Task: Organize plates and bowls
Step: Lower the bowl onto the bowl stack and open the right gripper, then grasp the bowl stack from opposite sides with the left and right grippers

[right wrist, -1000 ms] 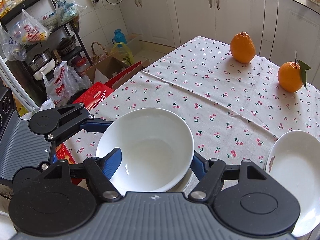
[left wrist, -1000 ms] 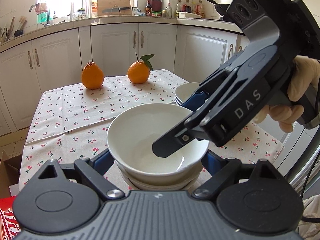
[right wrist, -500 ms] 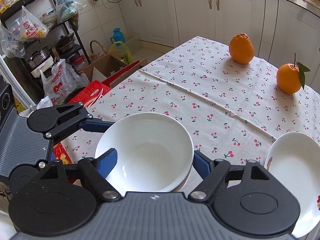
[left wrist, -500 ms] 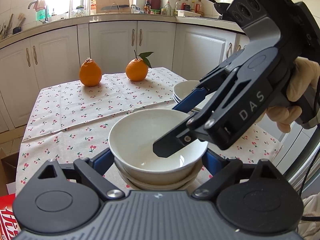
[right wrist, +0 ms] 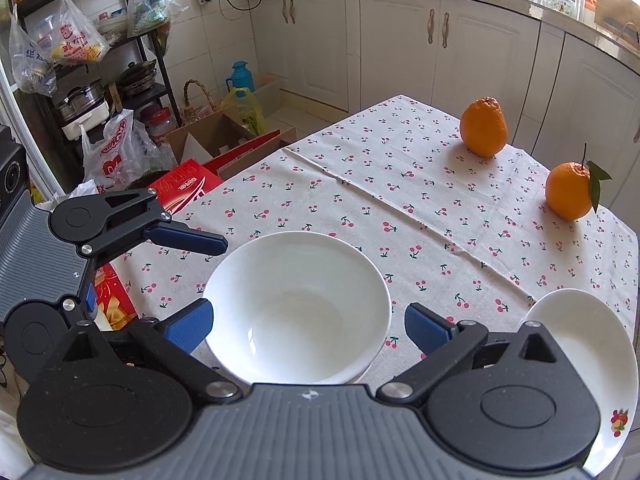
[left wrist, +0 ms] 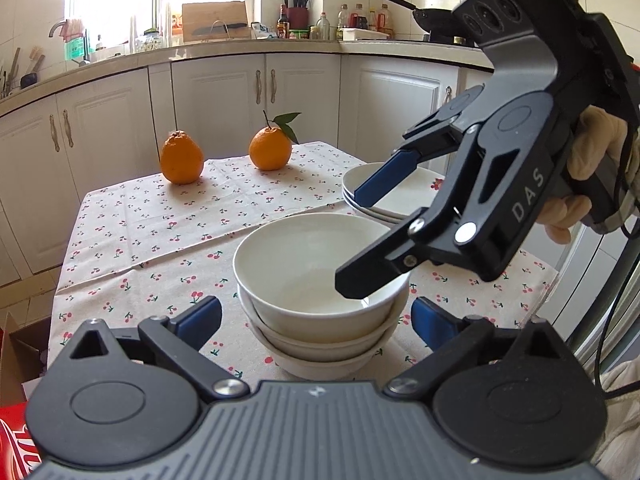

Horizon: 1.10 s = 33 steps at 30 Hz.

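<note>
I'm letting go: both the left gripper (left wrist: pixel 316 318) and right gripper (right wrist: pixel 306 326) are opening wide, empty, straddling the stacked bowls (left wrist: pixel 320 276) near the desk's (left wrist: pixel 132 224) six-o'clock edge. Plates (left wrist: pixel 384 206) sit at two o'clock. I'd lift straight up, clearing the rim.

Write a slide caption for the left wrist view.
Both grippers open around the stacked bowls on the table, plates behind.
</note>
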Available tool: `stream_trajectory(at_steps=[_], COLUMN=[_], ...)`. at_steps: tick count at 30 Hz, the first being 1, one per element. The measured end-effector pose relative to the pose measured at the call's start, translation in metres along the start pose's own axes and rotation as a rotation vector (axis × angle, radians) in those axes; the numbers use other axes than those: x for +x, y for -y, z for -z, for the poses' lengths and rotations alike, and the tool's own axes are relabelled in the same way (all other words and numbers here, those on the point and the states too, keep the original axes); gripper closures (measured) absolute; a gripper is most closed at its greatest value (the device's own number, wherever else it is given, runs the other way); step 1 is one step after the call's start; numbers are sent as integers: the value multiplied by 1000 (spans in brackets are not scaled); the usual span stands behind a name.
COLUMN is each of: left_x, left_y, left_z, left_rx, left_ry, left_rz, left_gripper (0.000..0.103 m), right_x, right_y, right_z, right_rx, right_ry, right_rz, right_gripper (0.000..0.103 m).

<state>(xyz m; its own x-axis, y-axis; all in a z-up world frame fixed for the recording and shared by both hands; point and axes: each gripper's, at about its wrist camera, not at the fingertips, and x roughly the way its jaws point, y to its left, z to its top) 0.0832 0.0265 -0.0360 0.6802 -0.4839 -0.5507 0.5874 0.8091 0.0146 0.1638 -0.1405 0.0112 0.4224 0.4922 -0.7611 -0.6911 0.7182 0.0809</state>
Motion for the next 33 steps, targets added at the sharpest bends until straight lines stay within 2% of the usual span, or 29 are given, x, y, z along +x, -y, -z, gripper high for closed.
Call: stream_trajectory(at_steps=[5,11,13,18,20,23,27,30,33], left_x=[-15,-23,-25,-23,-17,-3,17,27,35], left_y=[-3,-8,-10,-13,-14,-16,-26,-30,-33], left_z=[-1,-2,-1,7,10,15,22,23,21], left_rx=[38,43,42,57,71,89,71,104,148], left_ry=[24,14,19,44,17,-69,-146,-160,-181], left_rz=[-10,12,35,25,29,49,68,80,123], left_gripper=[1,1,1,0,0,0,1,1,1], right_x=[-11,-22,-25,-26,-22,-13,4,15,23], right_y=[-8,-12,-14,-18,-17,-14,-11,-10,-9], right_z=[6,20,26,41,47,60,70,71,70], right_rx=[-38,-85,-114,-200,-205,-211,-230,-239,-266], right_ry=[20,41,44,36,18,2,-21,-29,-29], right_rz=[30,68,80,127,127,98,68,49,26], right_gripper=[0,0,0,0,0,0,0,0,0])
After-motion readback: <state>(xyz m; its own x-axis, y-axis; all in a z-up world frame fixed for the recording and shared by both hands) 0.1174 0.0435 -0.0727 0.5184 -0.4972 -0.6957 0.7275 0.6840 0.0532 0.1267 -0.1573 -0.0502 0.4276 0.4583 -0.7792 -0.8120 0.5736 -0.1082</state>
